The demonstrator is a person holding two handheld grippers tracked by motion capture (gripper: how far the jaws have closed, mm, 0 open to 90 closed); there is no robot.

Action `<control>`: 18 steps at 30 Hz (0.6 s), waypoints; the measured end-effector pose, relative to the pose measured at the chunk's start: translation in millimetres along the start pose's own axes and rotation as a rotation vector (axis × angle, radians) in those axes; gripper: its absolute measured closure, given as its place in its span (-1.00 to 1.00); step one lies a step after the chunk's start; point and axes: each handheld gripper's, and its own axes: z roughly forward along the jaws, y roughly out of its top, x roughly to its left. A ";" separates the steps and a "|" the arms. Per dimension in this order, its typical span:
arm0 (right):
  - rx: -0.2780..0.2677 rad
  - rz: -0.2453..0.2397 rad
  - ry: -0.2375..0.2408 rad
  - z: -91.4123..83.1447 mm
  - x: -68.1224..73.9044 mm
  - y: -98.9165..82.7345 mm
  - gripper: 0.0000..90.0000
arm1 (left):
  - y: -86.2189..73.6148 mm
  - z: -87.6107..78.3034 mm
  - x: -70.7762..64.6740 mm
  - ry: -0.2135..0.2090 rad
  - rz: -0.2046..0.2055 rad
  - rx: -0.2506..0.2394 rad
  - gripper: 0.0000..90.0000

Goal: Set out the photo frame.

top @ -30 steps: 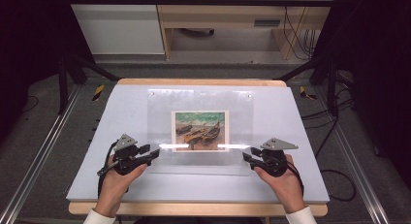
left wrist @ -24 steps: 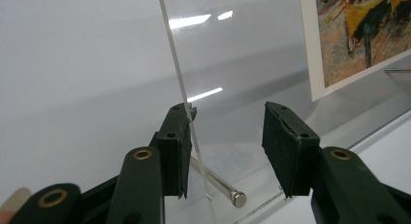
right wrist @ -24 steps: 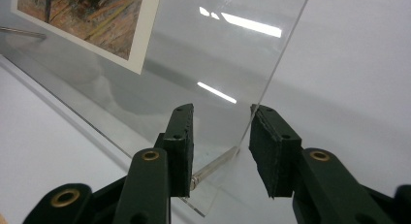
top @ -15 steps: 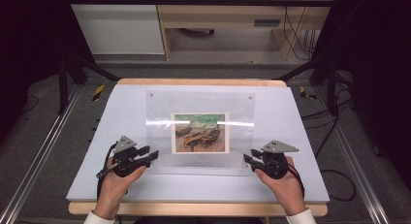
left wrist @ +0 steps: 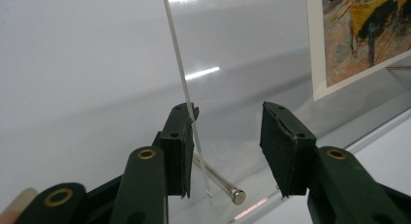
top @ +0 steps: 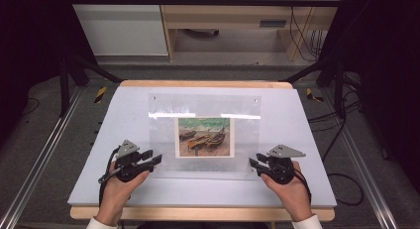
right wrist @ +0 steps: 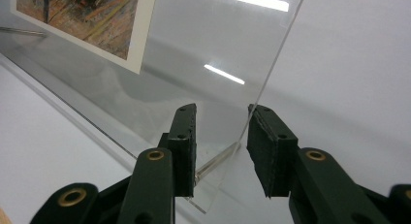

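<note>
A clear acrylic picture frame (top: 163,140) holds a print of beached boats (top: 205,137) in the middle of the white table. My left gripper (top: 154,158) sits at its near left corner and my right gripper (top: 252,164) at its near right corner. In the left gripper view the jaws of my left gripper (left wrist: 229,112) stand open, and the sheet's edge (left wrist: 177,54) runs against the left jaw, above a metal pin (left wrist: 223,187). My right gripper (right wrist: 223,112) is open too, with the sheet's edge (right wrist: 276,64) just inside its right jaw and a pin (right wrist: 218,158) between the jaws.
The white table top (top: 124,115) has a wooden front edge (top: 198,214). Metal rails (top: 39,154) run along both sides on the floor. A cabinet and a wooden desk (top: 223,21) stand beyond the far edge, with cables at the right.
The bright light streak on the sheet has slid from near the picture's bottom to above its top, so the sheet's tilt has changed. Both hands stay almost where they were.
</note>
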 end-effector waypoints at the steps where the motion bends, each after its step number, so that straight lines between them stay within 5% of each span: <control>1: -0.001 -0.001 0.000 -0.1 0.1 -0.2 0.43 | 0.0 0.0 0.0 0.000 0.000 0.000 0.24; 18: 0.003 -0.011 -0.007 -2.3 2.5 -3.0 0.48 | -2.4 -2.5 -3.2 0.013 0.023 0.010 0.26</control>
